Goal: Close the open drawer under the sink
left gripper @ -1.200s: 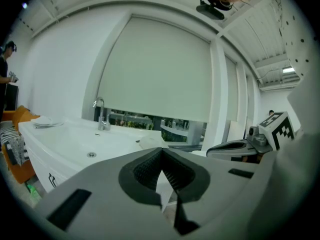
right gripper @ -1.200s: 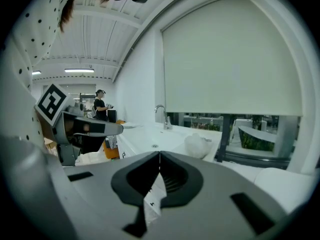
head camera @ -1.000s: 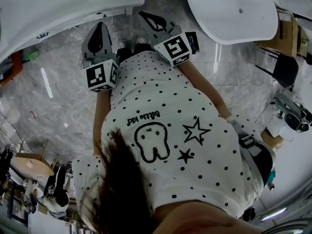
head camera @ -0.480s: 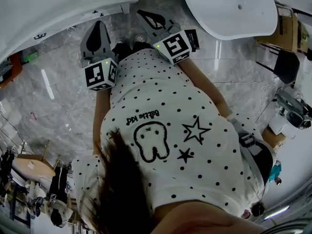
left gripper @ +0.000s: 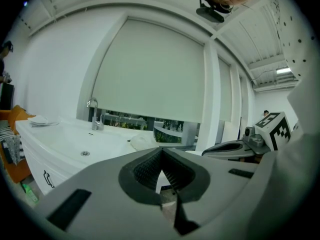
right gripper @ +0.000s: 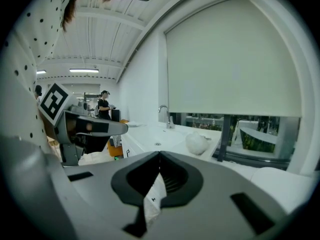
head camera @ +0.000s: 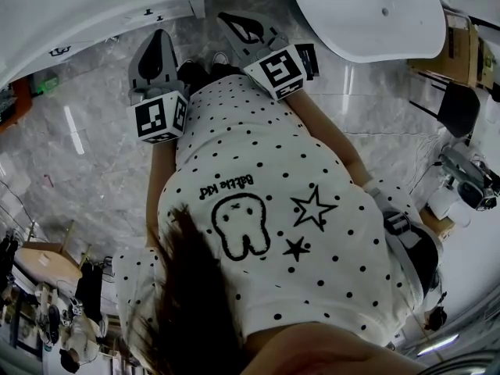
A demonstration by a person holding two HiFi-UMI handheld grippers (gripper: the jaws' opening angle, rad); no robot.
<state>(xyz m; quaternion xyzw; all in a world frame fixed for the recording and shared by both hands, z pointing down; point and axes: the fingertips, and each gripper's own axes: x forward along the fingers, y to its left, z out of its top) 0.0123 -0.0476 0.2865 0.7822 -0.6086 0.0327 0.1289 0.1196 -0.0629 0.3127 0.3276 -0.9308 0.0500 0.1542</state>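
White and glossy, the drawer front (left gripper: 35,160) with its dark handle (left gripper: 47,178) sits under the sink counter (left gripper: 75,140) at far left; whether it stands open I can't tell. Left gripper (head camera: 161,36) and right gripper (head camera: 225,16) both show jaws pressed together, empty.

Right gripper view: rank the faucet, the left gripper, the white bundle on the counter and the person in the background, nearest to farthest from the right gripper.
1. left gripper, close at the left.
2. white bundle, on the counter, right of centre.
3. faucet, farther along the counter.
4. person, far back at the left.
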